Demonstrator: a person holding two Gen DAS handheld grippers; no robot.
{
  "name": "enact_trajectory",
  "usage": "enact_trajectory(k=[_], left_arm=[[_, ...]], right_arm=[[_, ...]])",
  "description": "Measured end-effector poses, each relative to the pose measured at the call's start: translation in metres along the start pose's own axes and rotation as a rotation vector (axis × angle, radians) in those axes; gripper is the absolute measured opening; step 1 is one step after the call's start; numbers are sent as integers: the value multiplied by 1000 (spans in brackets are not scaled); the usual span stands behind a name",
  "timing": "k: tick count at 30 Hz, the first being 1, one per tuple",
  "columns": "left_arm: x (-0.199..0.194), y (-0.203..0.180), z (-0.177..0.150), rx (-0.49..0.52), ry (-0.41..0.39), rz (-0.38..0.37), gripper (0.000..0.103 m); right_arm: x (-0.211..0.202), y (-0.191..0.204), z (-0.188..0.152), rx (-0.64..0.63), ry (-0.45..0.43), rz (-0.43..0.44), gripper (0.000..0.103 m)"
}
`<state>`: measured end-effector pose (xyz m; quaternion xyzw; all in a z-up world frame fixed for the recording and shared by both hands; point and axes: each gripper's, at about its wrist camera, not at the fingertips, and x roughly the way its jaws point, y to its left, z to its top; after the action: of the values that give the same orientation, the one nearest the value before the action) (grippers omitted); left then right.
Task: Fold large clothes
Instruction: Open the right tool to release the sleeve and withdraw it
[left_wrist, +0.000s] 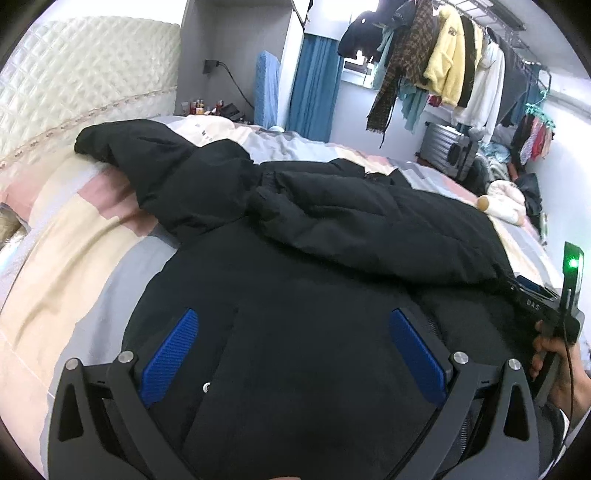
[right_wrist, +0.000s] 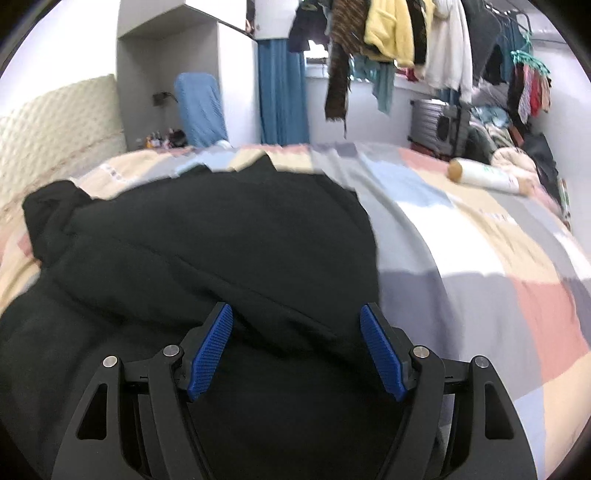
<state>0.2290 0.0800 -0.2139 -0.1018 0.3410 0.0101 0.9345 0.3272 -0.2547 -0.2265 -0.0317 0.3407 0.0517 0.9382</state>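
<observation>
1. On the patchwork bed (right_wrist: 480, 258), our black padded jacket (left_wrist: 295, 229) lies spread, one sleeve (left_wrist: 122, 147) reaching toward the headboard, the other apparently folded across its body
2. We judge sleeve-folding is in hand; next we need a hem or side edge gripped and carried over
3. Our left gripper (left_wrist: 291, 354) hovers over the jacket, tilted down, jaws wide, holding nothing
4. Our right gripper (right_wrist: 295, 350) hangs above the jacket's bed-side edge, jaws well apart, empty

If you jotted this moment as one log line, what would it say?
step: folding | black coat spread on patchwork bed | left tool open, empty | right tool open, empty
</observation>
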Motion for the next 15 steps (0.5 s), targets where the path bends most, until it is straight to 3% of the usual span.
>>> enact_trajectory(k=[11, 15], left_arm=[[16, -11, -3, 24, 24, 29, 103], [16, -12, -4, 29, 24, 32, 103]], right_arm=[[27, -17, -11, 9, 88, -52, 82], [32, -17, -4, 2, 74, -60, 82]])
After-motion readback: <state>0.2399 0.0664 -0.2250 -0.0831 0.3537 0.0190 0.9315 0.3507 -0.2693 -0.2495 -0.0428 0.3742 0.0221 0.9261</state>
